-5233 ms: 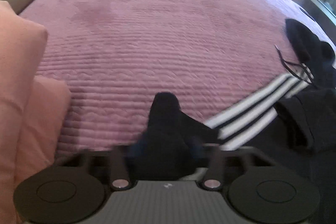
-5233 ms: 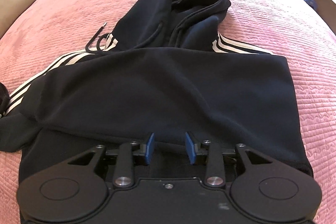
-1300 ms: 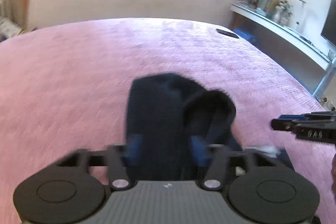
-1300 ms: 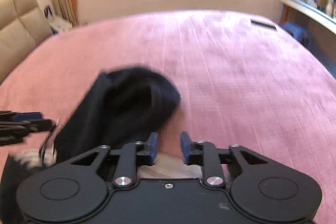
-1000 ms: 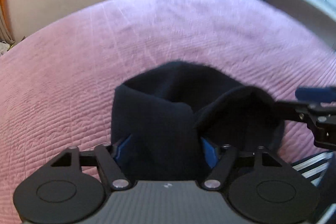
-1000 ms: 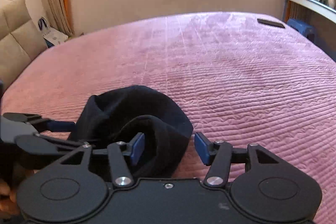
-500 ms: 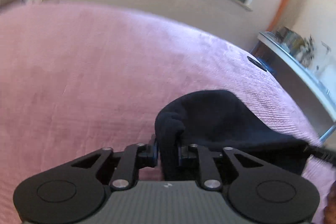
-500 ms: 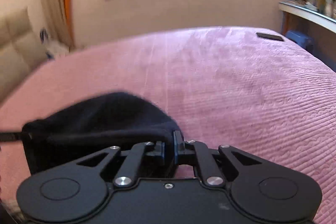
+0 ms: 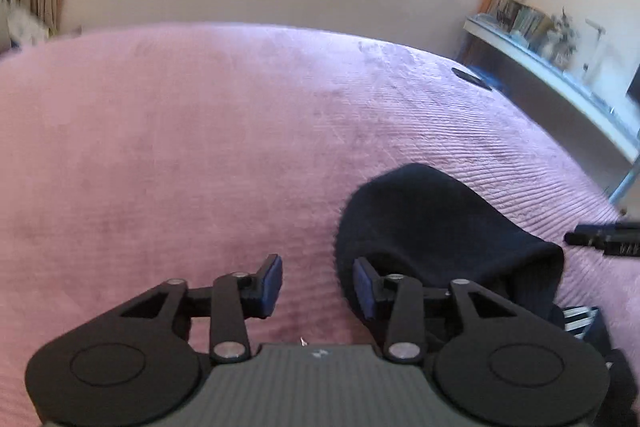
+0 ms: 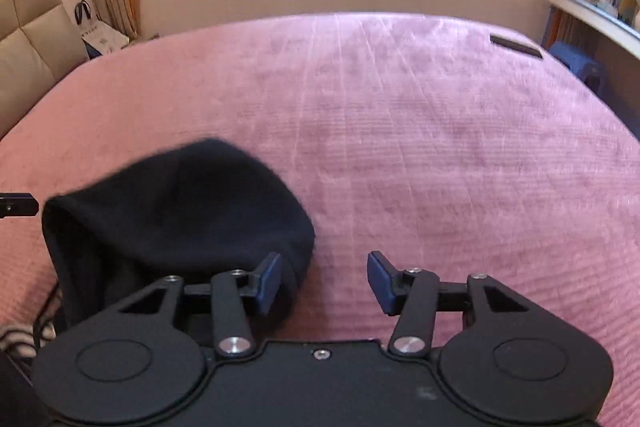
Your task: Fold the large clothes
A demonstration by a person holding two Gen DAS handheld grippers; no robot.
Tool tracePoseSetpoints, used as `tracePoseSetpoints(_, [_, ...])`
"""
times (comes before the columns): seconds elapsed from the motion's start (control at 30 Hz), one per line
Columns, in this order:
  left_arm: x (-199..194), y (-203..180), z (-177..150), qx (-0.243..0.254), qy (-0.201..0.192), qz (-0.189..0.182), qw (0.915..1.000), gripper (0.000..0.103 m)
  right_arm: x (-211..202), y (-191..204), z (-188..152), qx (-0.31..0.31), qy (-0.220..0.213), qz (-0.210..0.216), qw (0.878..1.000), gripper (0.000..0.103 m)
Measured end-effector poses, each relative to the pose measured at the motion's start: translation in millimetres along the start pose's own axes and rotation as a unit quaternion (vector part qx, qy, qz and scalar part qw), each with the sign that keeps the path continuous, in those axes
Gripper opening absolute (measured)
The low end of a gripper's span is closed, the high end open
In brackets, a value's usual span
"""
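Left wrist view showed the left gripper point(image 9: 318, 285) nearest the lens, its blue pads standing apart with only pink bedspread point(image 9: 200, 147) between them. Those jaws had just been opening, and nothing was caught in the gap; the right-hand pad sat just beside the edge of the hoodie point(image 9: 432, 227), and whether it touched the cloth could not be told. The black hoodie lay bunched on the bedspread, with the hood part humped up beyond the pad and a glimpse of white stripes lower down at the right edge of the picture. Past the hoodie's right side, the tip of the other tool poked in from the frame edge.

From the right wrist, the right gripper point(image 10: 324, 281) also had its jaws spread, having just been opening, with bare bedspread between them. Here the hoodie point(image 10: 180, 211) lay to the left, against the left-hand pad. Both tools sat at opposite ends of the hood's edge, probably because each had let go of a corner once the hood was laid flat over the body.

Beyond the hoodie the bedspread ran bare to a small dark flat object point(image 10: 516, 47) near the far right corner, then the wall and window.
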State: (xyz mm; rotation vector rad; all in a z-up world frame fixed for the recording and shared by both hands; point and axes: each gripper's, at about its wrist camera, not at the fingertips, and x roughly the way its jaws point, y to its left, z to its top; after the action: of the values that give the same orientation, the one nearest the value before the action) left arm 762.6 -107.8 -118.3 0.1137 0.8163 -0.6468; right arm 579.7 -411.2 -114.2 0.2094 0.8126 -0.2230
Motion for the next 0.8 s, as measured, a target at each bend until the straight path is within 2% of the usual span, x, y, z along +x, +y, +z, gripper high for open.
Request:
tracePoseSetpoints(0.03, [-1, -1, 1, 0.0, 0.0, 0.016, 0.9999, 0.048, 1, 5, 2, 0.0, -0.004, 0.004, 1.0, 0.055])
tracePoseSetpoints(0.07, [-3, 1, 1, -0.013, -0.005, 0.014, 0.9998, 0.048, 4, 10, 5, 0.0, -0.009, 0.008, 1.0, 0.052])
tracePoseSetpoints(0.13, [4, 3, 1, -0.038, -0.004, -0.024, 0.999, 0.047, 13, 21, 6, 0.003, -0.014, 0.008, 1.0, 0.038])
tracePoseSetpoints(0.17, [11, -1, 3, -0.043, -0.003, -0.037, 0.9984, 0.047, 21, 24, 6, 0.007, -0.011, 0.006, 1.0, 0.036])
tracePoseSetpoints(0.2, [19, -8, 6, -0.036, -0.007, -0.046, 0.9983, 0.045, 33, 28, 7, 0.007, -0.004, 0.004, 1.0, 0.034])
tracePoseSetpoints(0.23, [27, -15, 8, -0.028, -0.014, -0.05, 0.9983, 0.043, 45, 31, 6, 0.003, 0.003, 0.0, 1.0, 0.025])
tracePoseSetpoints(0.3, [46, -32, 9, -0.014, -0.007, -0.058, 0.9982, 0.037, 66, 35, 3, -0.009, 0.024, -0.014, 1.0, 0.018])
tracePoseSetpoints(0.37, [71, -41, -1, 0.005, 0.023, -0.031, 0.9992, 0.034, 77, 29, -5, -0.004, 0.05, -0.021, 0.999, 0.017])
tracePoseSetpoints(0.4, [77, -38, -12, 0.012, 0.041, -0.015, 0.999, 0.029, 76, 24, -10, 0.004, 0.057, -0.018, 0.998, 0.016])
tracePoseSetpoints(0.43, [82, -32, -23, 0.017, 0.057, 0.0, 0.9982, 0.031, 74, 17, -15, 0.01, 0.058, -0.016, 0.998, 0.016])
tracePoseSetpoints(0.5, [73, -12, -43, -0.014, 0.047, -0.015, 0.9987, 0.044, 71, 4, -23, 0.023, 0.057, -0.01, 0.998, 0.016])
tracePoseSetpoints(0.53, [68, -5, -48, -0.025, 0.049, -0.02, 0.9983, 0.044, 69, -2, -26, 0.026, 0.06, -0.014, 0.998, 0.019])
tracePoseSetpoints(0.57, [61, 1, -52, -0.027, 0.045, -0.024, 0.9983, 0.047, 67, -8, -29, 0.031, 0.064, -0.008, 0.997, 0.022])
tracePoseSetpoints(0.6, [56, 3, -55, -0.023, 0.044, -0.018, 0.9986, 0.055, 64, -14, -30, 0.04, 0.062, 0.006, 0.997, 0.023])
tracePoseSetpoints(0.63, [52, 4, -57, -0.011, 0.046, -0.005, 0.9989, 0.058, 57, -19, -30, 0.046, 0.058, 0.018, 0.997, 0.023])
tracePoseSetpoints(0.73, [36, -2, -47, 0.034, 0.048, 0.01, 0.9982, 0.059, 40, -25, -17, 0.033, 0.038, 0.027, 0.998, 0.023])
tracePoseSetpoints(0.8, [19, -8, -31, 0.055, 0.03, 0.021, 0.9978, 0.056, 38, -27, -5, 0.026, 0.027, 0.038, 0.999, 0.023])
